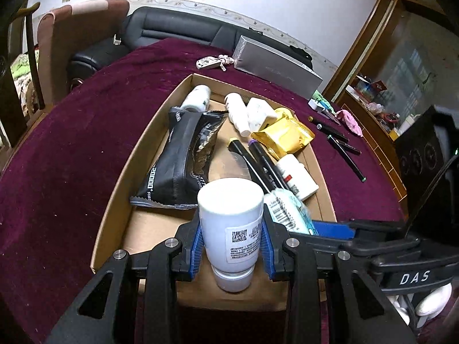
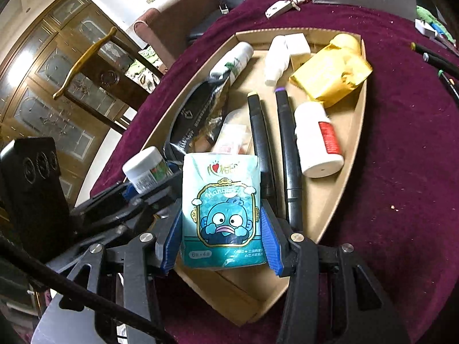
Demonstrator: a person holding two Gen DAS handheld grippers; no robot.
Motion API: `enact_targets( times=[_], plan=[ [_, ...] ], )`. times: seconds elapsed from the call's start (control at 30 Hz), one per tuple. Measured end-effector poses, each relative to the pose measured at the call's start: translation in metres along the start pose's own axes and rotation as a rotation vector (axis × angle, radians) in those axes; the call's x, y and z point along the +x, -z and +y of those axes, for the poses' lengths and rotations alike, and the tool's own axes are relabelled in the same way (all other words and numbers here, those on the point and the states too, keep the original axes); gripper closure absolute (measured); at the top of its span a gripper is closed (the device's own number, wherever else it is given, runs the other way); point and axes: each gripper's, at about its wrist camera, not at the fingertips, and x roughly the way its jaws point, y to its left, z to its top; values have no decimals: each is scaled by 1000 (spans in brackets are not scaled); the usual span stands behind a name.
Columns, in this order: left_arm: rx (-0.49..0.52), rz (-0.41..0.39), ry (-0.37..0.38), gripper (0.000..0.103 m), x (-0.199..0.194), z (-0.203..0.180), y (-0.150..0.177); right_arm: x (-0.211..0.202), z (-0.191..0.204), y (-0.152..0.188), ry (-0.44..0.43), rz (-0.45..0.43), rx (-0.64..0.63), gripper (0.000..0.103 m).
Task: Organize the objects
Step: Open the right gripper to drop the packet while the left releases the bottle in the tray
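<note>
White bottle (image 1: 231, 223) sits clamped between the blue pads of the left gripper (image 1: 231, 246), held upside down with its cap toward the camera, above the near end of the cardboard tray (image 1: 114, 200). The jaws press on both of its sides, just beside the label with a QR code. The right gripper (image 2: 221, 238) is clenched on a teal tissue pack (image 2: 221, 215) printed with a blue cartoon fish, held upright over the near part of the same tray; in the left wrist view this pack (image 1: 289, 209) shows just right of the bottle.

Beyond the jaws, inside the tray, lie a black snack bag (image 1: 178, 157) along the left wall, two black markers (image 2: 275, 143) side by side down the middle, and a white bottle with a red label (image 2: 318, 140) to their right. A gold foil pouch (image 2: 330, 77) lies farther back at the right wall, with a small white dropper bottle (image 2: 276, 60) and a white box (image 2: 298, 47) next to it, and a white tube with green print (image 2: 232, 60) at the far left.

The tray rests on a table covered in a dark red cloth (image 1: 71, 143). On the cloth outside it, several black pens (image 1: 341, 146) lie to the right, and a grey carton (image 1: 275, 63) and a set of keys (image 1: 212, 61) lie past the far edge.
</note>
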Motion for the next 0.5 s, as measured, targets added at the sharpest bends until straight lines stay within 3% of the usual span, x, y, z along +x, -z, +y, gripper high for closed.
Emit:
enact_targets(
  times=[0.27, 0.5],
  plan=[
    [-23, 16, -30, 73, 9, 12, -6, 6, 4, 0, 52, -5, -45, 55],
    [-35, 9, -52, 73, 15, 13, -8, 15, 17, 4, 167, -20, -145, 54]
  ],
)
